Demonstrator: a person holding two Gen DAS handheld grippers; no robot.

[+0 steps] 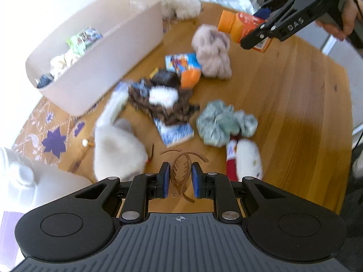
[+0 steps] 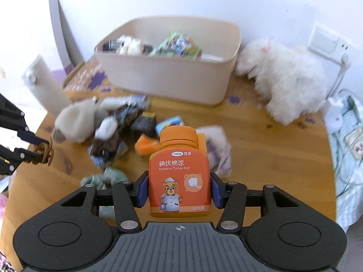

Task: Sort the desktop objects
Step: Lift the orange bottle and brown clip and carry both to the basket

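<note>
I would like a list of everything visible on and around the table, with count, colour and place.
Storage bin: one, beige, back of table, partly filled.
Orange bottle: one, orange, held in right gripper.
Leaf hair clip: one, brown, held in left gripper.
Scrunchie: one, pale green, on table.
Pink fluffy item: one, on table.
White plush toy: one, right of bin.
Brown furry item: one, middle of the pile.
Wooden table: one, light brown.
Left gripper: shut on clip.
Right gripper: shut on bottle.
Hand: one, holding right gripper.
</note>
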